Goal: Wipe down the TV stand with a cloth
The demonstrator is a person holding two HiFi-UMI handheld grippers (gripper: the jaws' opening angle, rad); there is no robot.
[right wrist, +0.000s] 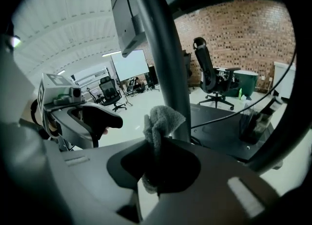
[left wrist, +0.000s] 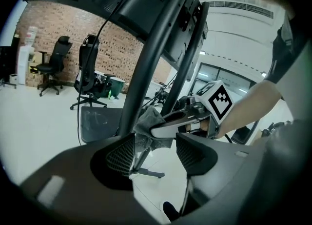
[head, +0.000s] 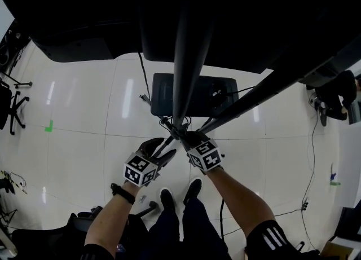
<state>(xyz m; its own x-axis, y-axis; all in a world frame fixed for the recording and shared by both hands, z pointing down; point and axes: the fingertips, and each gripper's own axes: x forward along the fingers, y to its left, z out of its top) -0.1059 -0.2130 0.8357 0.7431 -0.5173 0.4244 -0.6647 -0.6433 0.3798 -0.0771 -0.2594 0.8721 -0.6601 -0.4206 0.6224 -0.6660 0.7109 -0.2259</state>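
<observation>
Left gripper (head: pixel 168 147) and right gripper (head: pixel 183 134) meet at the TV stand pole (head: pixel 189 56).

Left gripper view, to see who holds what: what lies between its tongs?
The grey cloth, pinched by the right gripper, lies between the open tongs of the left gripper, beside the stand's pole; the left gripper view shows it.

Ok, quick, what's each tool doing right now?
Left tool: open, nothing gripped.
Right tool: closed on the grey cloth.
</observation>
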